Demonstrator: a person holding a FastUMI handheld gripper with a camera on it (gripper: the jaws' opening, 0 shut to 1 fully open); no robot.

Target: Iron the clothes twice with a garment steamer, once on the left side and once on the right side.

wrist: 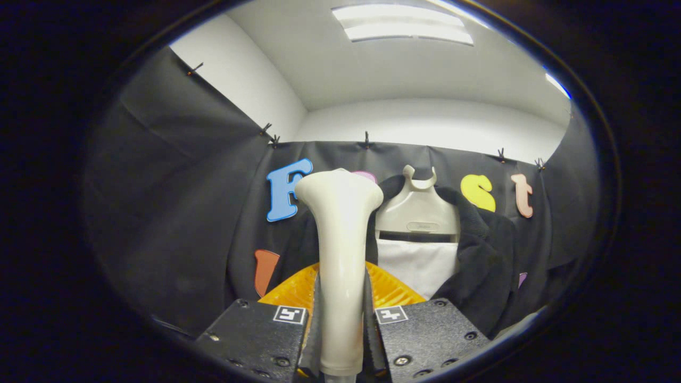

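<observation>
Hand-held gripper [340, 324] pinching garment steamer [340, 250] by handle, both fingers pressed on its sides. Steamer upright, flared head up, rising between fingers. Black garment [489, 255] on pale hanger [417, 210] just beyond, slightly right of steamer head; white lining [417, 266] showing under hanger. Orange ribbed object [295, 290] behind handle, ahead of fingers.

Black cloth [175, 213] hangs clipped along white walls [425, 125], meeting in a corner at eleven o'clock. A ceiling light panel [401, 24] glows at twelve o'clock
</observation>
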